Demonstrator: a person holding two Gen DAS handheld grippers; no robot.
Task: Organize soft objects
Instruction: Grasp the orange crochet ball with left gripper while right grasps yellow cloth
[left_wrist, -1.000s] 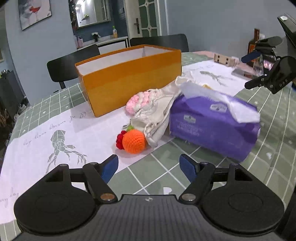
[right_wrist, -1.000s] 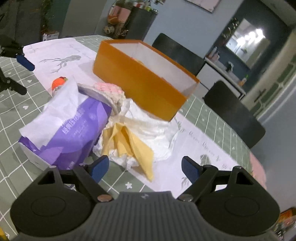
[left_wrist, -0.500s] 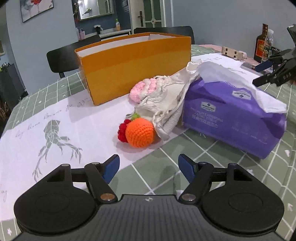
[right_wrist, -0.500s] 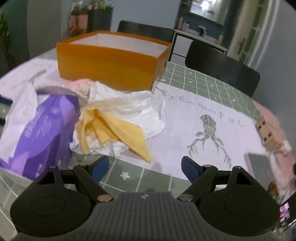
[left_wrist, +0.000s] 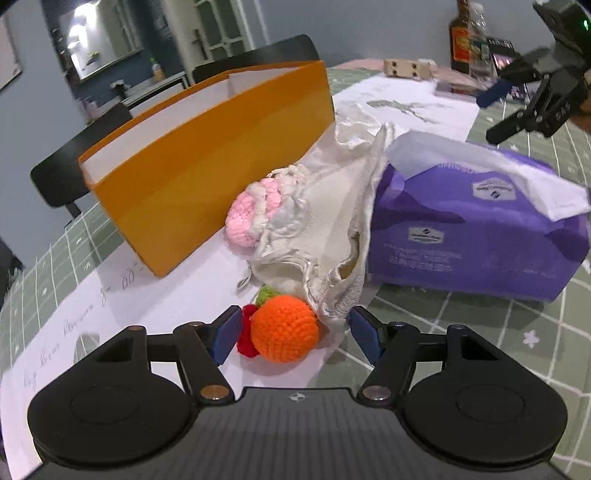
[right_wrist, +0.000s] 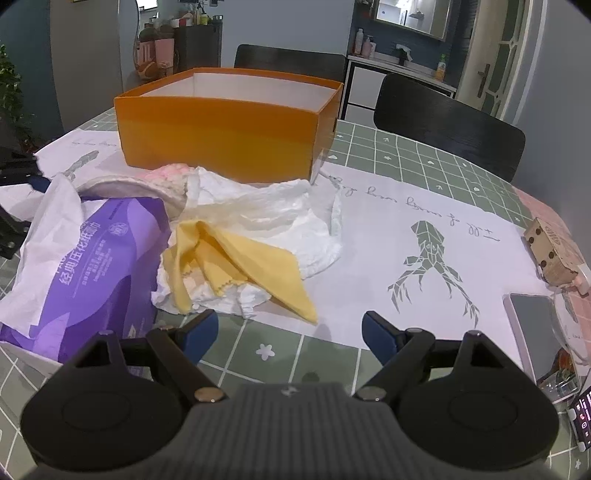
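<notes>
An orange crochet ball (left_wrist: 284, 328) with red and green bits lies between the open fingers of my left gripper (left_wrist: 295, 334), untouched. Behind it lie a cream cloth (left_wrist: 325, 229), a pink knitted piece (left_wrist: 251, 214) and a purple tissue pack (left_wrist: 476, 236), in front of an open orange box (left_wrist: 207, 173). My right gripper (right_wrist: 288, 334) is open and empty, just short of a yellow cloth (right_wrist: 236, 266) lying on white crumpled fabric (right_wrist: 295, 221). The tissue pack (right_wrist: 92, 254) is at its left, the box (right_wrist: 225, 129) behind.
The table has a green grid cloth (right_wrist: 399, 147) and a white paper runner (right_wrist: 406, 229). A phone (right_wrist: 532, 332) and a small cardboard block (right_wrist: 550, 251) lie at the right. Black chairs (right_wrist: 443, 118) stand behind. Bottles (left_wrist: 461, 40) stand at the far edge.
My left gripper moved forward so its open fingers now flank the orange ball. My right gripper swung and now faces the yellow cloth and the box squarely.
</notes>
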